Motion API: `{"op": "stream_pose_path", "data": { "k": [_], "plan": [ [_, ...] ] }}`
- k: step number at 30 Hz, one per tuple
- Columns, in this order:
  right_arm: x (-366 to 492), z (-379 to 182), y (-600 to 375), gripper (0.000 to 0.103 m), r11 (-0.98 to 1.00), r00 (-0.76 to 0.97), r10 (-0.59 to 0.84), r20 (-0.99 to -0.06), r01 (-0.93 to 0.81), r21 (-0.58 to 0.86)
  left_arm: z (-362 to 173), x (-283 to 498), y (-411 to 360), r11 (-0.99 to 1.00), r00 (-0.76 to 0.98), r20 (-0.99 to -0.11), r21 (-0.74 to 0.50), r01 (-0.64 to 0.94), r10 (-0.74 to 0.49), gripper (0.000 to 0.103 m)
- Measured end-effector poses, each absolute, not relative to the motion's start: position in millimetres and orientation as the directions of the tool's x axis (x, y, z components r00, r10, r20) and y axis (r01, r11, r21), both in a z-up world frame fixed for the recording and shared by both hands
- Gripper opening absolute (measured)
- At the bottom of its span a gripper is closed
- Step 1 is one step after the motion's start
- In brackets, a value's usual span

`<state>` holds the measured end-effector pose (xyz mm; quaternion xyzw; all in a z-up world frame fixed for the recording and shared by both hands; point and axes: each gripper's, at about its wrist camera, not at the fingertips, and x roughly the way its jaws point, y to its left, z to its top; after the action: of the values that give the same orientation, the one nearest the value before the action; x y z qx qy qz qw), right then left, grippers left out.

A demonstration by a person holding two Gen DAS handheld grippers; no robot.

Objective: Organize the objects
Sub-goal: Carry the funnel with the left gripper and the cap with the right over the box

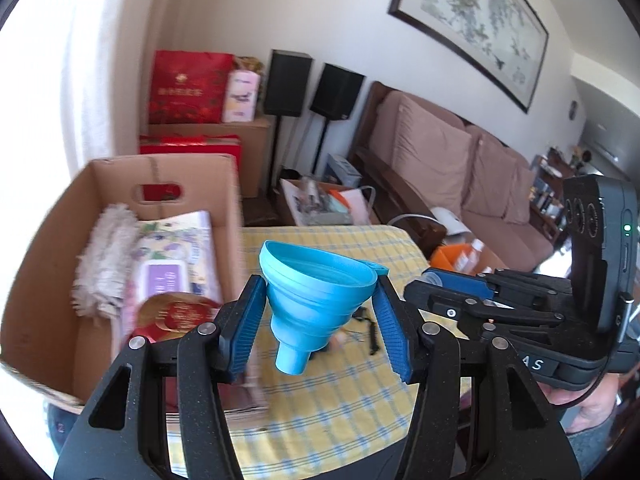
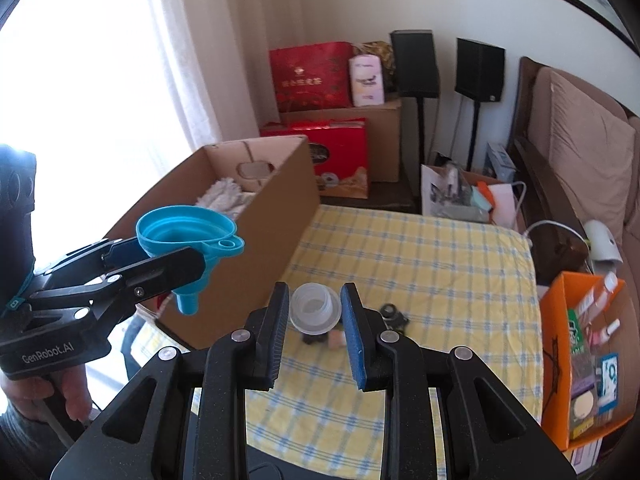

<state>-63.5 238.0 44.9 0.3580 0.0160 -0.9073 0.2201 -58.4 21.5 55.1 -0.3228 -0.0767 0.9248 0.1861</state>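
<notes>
Funnel [image 1: 316, 304]: blue, collapsible, with stepped rings narrowing from a wide round mouth to a short spout; a small tab with a hole projects from the rim. It sits upright, spout down, clamped at its upper cone between the blue ribbed pads of the left gripper [image 1: 318, 320], and is carried in the air above the table [image 1: 352, 392], just beside the carton [image 1: 224, 208].

Cup [image 2: 316, 309]: small, clear plastic, round with a flared lip, mouth facing the camera. It is pinched between the pads of the right gripper [image 2: 316, 326], off the table.

Table: covered in yellow cloth with a blue-and-white check. Small dark items and a pale block lie on it below the cup; blurred, not identifiable.

Carton: open brown cardboard with a hand slot, standing on the table's left part. It contains a white shaggy mop head [image 1: 106, 256], a floral pack with a purple lid, and a red-and-gold round tin [image 1: 172, 316].

Orange box [image 2: 560, 344]: right of the table, holding small bottles and packets.
</notes>
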Motion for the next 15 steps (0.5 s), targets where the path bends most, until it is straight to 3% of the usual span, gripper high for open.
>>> {"op": "stream_pose_path", "data": {
  "k": [15],
  "plan": [
    [-77.9, 45.6, 135.6, 0.026, -0.804, -0.532, -0.510, -0.676, 0.574, 0.155, 44.3, -64.8, -79.7, -0.965, -0.757, -0.610, -0.238, -0.106, 0.233, 0.052]
  ]
}}
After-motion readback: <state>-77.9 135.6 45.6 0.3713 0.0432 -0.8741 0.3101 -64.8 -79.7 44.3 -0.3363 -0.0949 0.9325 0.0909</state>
